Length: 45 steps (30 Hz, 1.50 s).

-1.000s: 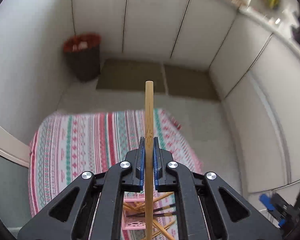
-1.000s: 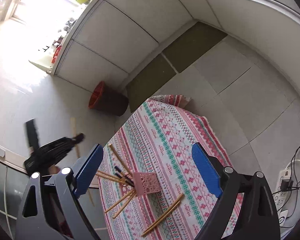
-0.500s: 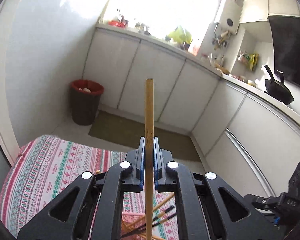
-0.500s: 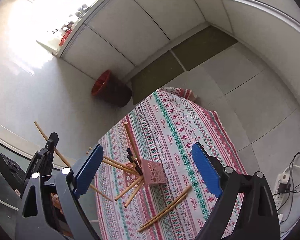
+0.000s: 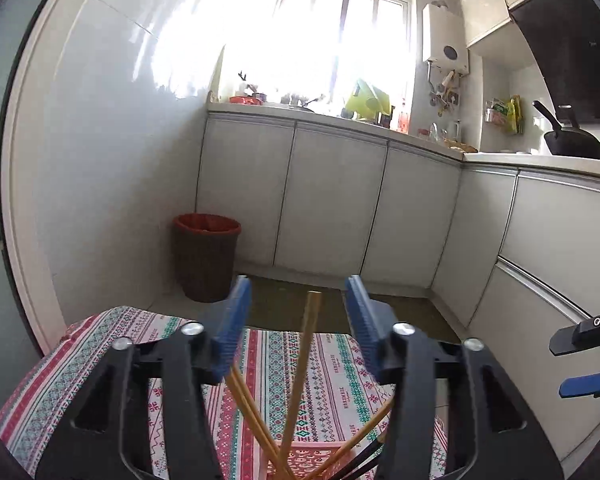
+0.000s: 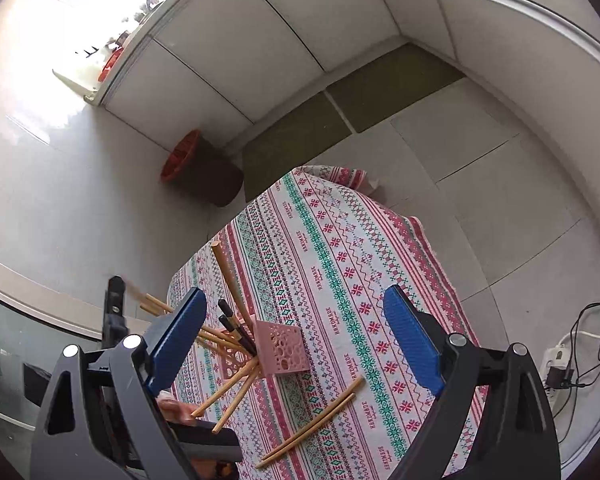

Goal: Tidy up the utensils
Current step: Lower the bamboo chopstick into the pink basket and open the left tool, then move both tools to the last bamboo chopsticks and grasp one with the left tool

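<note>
Kitchen floor w/ a patterned tablecloth (image 6: 340, 264) lay under us. Our right gripper (image 6: 296, 336) hung w/ jaws apart, empty; two loose chopsticks (image 6: 312, 426) lay just below-left, long axis diagonal. Left gripper (image 5: 298, 320), also apart, hovered over the pink holder (image 6: 282, 350), so right was nearer.

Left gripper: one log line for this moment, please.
left gripper: open, empty | chopstick: standing in pink holder | right gripper: open, above table | two chopsticks: loose on tablecloth
</note>
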Tool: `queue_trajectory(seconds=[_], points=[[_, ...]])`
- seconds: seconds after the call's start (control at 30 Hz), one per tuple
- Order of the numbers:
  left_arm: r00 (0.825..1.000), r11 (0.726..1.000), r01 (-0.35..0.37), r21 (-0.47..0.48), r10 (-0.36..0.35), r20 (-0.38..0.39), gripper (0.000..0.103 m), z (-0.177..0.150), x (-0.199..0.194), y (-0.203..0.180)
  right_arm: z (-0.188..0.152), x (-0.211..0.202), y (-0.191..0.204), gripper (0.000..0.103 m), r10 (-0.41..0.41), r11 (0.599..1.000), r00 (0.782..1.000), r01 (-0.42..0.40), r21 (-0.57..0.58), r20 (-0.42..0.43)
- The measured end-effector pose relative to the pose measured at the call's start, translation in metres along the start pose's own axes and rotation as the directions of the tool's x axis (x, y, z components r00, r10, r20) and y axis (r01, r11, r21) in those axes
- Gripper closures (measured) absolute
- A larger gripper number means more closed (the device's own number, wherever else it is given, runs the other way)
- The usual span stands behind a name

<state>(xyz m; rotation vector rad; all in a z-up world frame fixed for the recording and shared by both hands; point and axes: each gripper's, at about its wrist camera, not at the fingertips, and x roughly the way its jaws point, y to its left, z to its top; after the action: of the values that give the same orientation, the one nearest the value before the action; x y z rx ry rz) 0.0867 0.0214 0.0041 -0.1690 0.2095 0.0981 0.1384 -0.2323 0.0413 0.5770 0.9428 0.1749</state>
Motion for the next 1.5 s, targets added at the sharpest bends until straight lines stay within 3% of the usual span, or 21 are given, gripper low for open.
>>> queue_trajectory(seconds=[0.13,0.23,0.3,0.4,0.47,0.57,0.6,0.63,0.67,0.73,0.83,0.9,0.97,1.03,1.13,1.27,1.5], points=[[0.999,1.0,-0.013,-0.012,0.013,0.029,0.038,0.018,-0.022,0.014,-0.001,-0.002,0.001,0.016,0.001,1.0,1.0,-0.001,-0.01,-0.001],[0.998,0.997,-0.023,-0.07,0.026,0.049,0.021,0.033,-0.042,0.031,-0.004,-0.005,0.001,0.016,0.006,1.0,1.0,-0.006,-0.007,-0.003],[0.999,0.995,-0.035,-0.095,0.039,0.036,0.018,0.041,-0.051,0.038,-0.006,-0.006,0.001,0.016,0.01,1.0,1.0,-0.01,-0.004,-0.01],[0.999,0.994,-0.031,-0.107,0.03,-0.017,0.008,0.052,-0.063,0.047,-0.008,-0.009,0.0,0.016,0.005,1.0,1.0,-0.005,-0.002,-0.012],[0.997,0.996,-0.03,-0.083,0.024,-0.069,0.007,0.056,-0.07,0.047,-0.01,-0.012,-0.003,0.015,0.004,1.0,1.0,-0.004,0.003,-0.013],[0.974,1.0,-0.005,-0.017,0.001,-0.228,0.007,0.048,-0.068,0.044,-0.019,-0.014,-0.013,0.015,-0.003,1.0,1.0,0.003,0.02,-0.022],[0.949,1.0,0.012,0.011,-0.008,-0.316,0.007,0.041,-0.062,0.041,-0.023,-0.013,-0.018,0.015,-0.007,1.0,1.0,0.008,0.027,-0.03],[0.906,0.999,0.036,0.039,-0.016,-0.424,0.007,0.029,-0.053,0.039,-0.031,-0.01,-0.025,0.015,-0.014,0.999,0.999,0.016,0.041,-0.049],[0.85,0.996,0.063,0.059,-0.023,-0.527,0.007,0.016,-0.043,0.037,-0.04,-0.006,-0.033,0.014,-0.02,0.998,0.997,0.024,0.057,-0.074],[0.703,0.991,0.121,0.062,-0.041,-0.71,0.007,-0.017,-0.024,0.034,-0.058,0.006,-0.051,0.014,-0.028,0.994,0.989,0.044,0.102,-0.149],[0.505,0.984,0.173,0.049,-0.046,-0.862,0.007,-0.067,-0.004,0.025,-0.08,0.022,-0.071,0.014,0.01,0.982,0.966,0.038,0.182,-0.258],[0.419,0.979,0.202,0.036,-0.053,-0.907,0.008,-0.095,0.003,0.019,-0.086,0.024,-0.074,0.014,0.029,0.979,0.96,0.029,0.201,-0.278],[0.374,0.978,0.205,0.043,-0.038,-0.927,0.015,-0.117,0.008,0.014,-0.089,0.022,-0.076,0.014,0.008,0.98,0.962,0.047,0.193,-0.271],[0.359,0.977,0.203,0.07,-0.007,-0.933,0.027,-0.131,0.009,0.009,-0.09,0.022,-0.08,0.014,-0.019,0.979,0.964,0.072,0.19,-0.267],[0.355,0.976,0.187,0.114,0.041,-0.934,0.039,-0.142,0.012,0.008,-0.093,0.029,-0.094,0.014,-0.031,0.971,0.955,0.098,0.217,-0.295],[0.351,0.972,0.189,0.141,0.067,-0.934,0.041,-0.151,0.013,0.007,-0.094,0.034,-0.103,0.014,0.011,0.965,0.947,0.074,0.252,-0.322],[0.357,0.972,0.194,0.131,0.054,-0.932,0.041,-0.165,0.016,0.006,-0.092,0.036,-0.101,0.014,0.011,0.967,0.946,0.072,0.244,-0.323]])
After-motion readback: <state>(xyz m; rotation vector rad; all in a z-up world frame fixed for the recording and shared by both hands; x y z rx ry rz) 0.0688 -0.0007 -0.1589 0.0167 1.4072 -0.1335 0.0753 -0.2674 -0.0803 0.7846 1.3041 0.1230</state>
